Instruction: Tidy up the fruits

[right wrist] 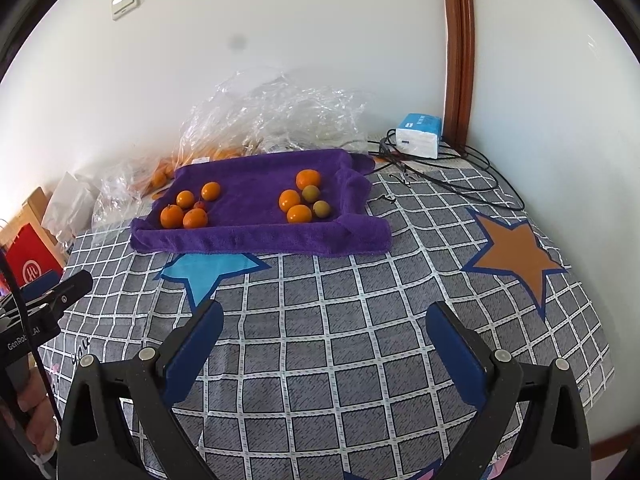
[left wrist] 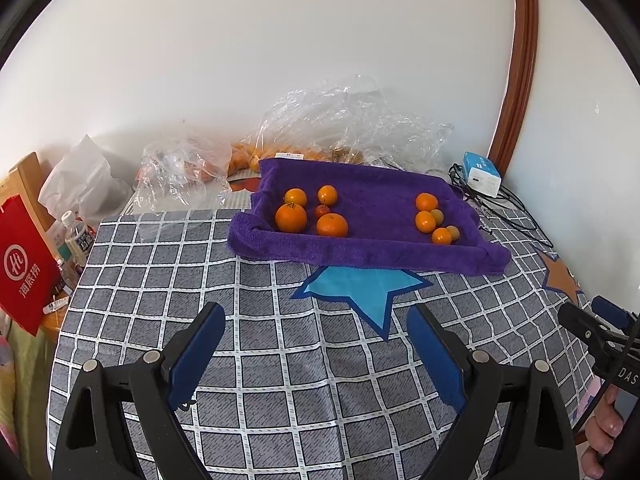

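Currently left gripper and right gripper angle down over the checked tablecloth, jaws apart, empty, short of the purple towel.

Left gripper sits low in its own frame, blue-padded fingers spread wide, nothing between them, pointing forward and down. Right gripper shows the same pose in its view, jaws gaping, blue pads empty. At the right edge of the left view, the right gripper's black tip pokes in, with a hand gripping the handle below it. At the lower left of the right view, another hand wraps the left handle.
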{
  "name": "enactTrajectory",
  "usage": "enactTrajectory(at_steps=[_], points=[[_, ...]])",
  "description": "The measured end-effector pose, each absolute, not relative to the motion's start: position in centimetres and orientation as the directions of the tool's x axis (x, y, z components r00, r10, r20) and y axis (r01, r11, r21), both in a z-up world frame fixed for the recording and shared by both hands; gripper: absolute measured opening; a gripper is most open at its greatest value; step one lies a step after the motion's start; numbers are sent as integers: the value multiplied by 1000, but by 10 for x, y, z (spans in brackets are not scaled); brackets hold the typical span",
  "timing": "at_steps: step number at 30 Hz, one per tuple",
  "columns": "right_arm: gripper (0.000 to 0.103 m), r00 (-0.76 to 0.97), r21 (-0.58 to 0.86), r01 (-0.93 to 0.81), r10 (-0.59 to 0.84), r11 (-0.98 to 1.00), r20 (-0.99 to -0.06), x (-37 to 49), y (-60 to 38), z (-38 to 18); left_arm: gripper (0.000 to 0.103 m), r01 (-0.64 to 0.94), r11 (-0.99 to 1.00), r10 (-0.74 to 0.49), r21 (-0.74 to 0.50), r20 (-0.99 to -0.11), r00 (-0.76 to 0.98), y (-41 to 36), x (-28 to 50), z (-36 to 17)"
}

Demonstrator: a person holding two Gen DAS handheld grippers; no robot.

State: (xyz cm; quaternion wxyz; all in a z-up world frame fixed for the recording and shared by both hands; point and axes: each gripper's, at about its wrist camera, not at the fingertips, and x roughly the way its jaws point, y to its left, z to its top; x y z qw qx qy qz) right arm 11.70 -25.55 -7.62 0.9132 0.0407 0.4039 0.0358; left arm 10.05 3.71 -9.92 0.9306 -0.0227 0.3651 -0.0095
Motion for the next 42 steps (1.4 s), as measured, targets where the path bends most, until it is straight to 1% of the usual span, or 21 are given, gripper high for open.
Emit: enactTrajectory(at_steps=[27, 42], points=[[100, 678, 103, -23, 91, 994, -729, 116, -256, -75, 92, 10, 999, -44, -54, -677, 735, 35, 101, -96], [100, 681, 104, -39, 102, 994, -725, 116, -252, -74, 92, -11, 999, -23, -46, -677, 736, 42, 102, -93]])
